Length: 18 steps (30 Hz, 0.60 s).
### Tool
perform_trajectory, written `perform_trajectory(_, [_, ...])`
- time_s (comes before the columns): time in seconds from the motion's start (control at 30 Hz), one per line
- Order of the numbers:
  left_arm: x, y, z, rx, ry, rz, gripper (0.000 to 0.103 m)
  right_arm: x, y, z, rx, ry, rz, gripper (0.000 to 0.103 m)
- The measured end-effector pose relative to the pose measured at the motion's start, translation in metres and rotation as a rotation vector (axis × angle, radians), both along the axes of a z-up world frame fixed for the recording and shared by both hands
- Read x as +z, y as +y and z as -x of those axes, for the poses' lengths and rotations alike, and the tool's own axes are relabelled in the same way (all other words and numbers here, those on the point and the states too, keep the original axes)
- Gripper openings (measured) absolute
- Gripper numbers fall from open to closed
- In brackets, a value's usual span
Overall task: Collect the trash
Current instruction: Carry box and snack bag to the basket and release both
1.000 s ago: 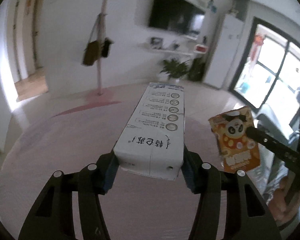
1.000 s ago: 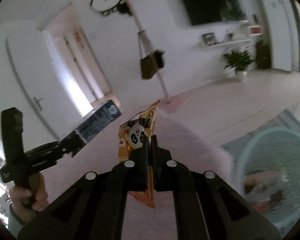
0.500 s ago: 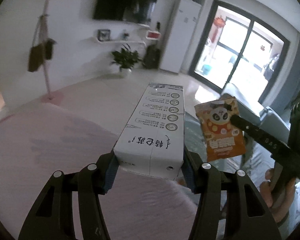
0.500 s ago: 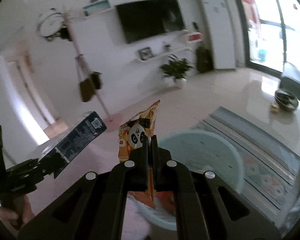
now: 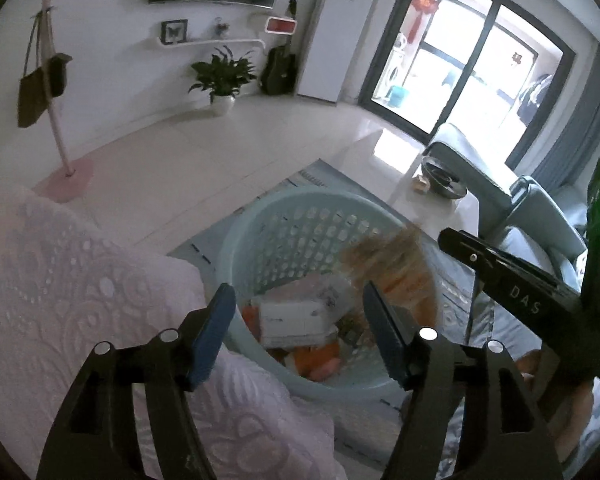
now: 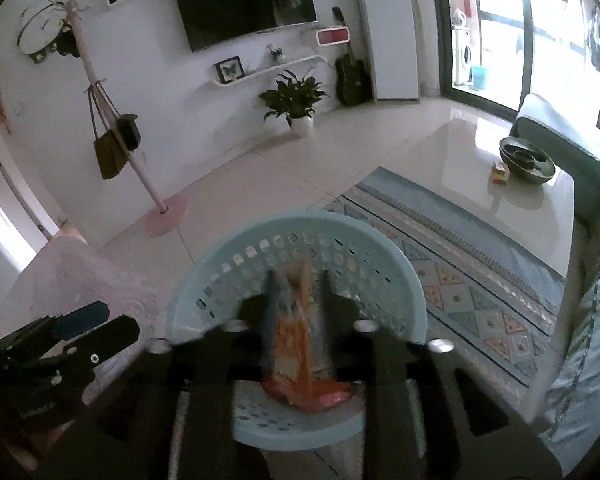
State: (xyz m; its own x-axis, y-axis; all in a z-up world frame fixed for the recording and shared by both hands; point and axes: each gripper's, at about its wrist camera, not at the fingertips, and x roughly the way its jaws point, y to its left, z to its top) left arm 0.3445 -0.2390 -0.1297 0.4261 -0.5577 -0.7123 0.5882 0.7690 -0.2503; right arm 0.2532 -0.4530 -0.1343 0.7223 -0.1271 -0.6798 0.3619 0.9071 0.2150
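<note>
A light blue perforated basket (image 5: pixel 300 220) stands on the rug below both grippers; it also shows in the right wrist view (image 6: pixel 380 248). My left gripper (image 5: pixel 300 324) is open and empty above it. The white carton (image 5: pixel 292 316) lies inside the basket among other trash. My right gripper (image 6: pixel 296 300) is open, blurred by motion. The orange snack bag (image 6: pixel 296 344) hangs between its spread fingers, blurred, over the basket. The same bag (image 5: pixel 388 256) shows as a blurred streak in the left wrist view.
A pink lace-covered table (image 5: pixel 60 280) lies left of the basket. A patterned rug (image 6: pixel 480 280) runs to the right, with a white coffee table (image 6: pixel 520 200) and a grey sofa (image 5: pixel 540 216) beyond. A coat stand (image 6: pixel 132 152) is at the back.
Both grippers swung from over the pink table to above the basket. The left gripper opened and the carton landed in the basket. The right gripper opened and the snack bag is dropping.
</note>
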Motion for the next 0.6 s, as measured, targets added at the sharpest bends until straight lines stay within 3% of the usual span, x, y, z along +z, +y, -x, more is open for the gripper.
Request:
perform_trajectory(0.03, [0.0, 0.003, 0.001, -0.001, 0.002, 0.005, 0.065, 0.0, -0.001, 0.004, -0.002, -0.004, -0.003, 0.054])
perform_trajectory(0.07, [0.003, 0.009, 0.005, 0.003, 0.0, 0.012, 0.066, 0.002, 0.0, 0.008, -0.007, -0.014, -0.001, 0.057])
perform_trajectory(0.3, [0.036, 0.057, 0.044, 0.079, -0.068, 0.093, 0.079, 0.035, 0.029, 0.041, 0.072, -0.09, -0.006, 0.057])
perform_trajectory(0.43, [0.057, 0.093, 0.073, 0.159, -0.13, 0.143, 0.087, 0.064, 0.069, 0.07, 0.146, -0.159, 0.044, 0.065])
perform_trajectory(0.6, [0.071, 0.146, 0.136, 0.361, -0.346, 0.104, 0.091, 0.088, 0.107, 0.102, 0.172, -0.26, 0.098, 0.071])
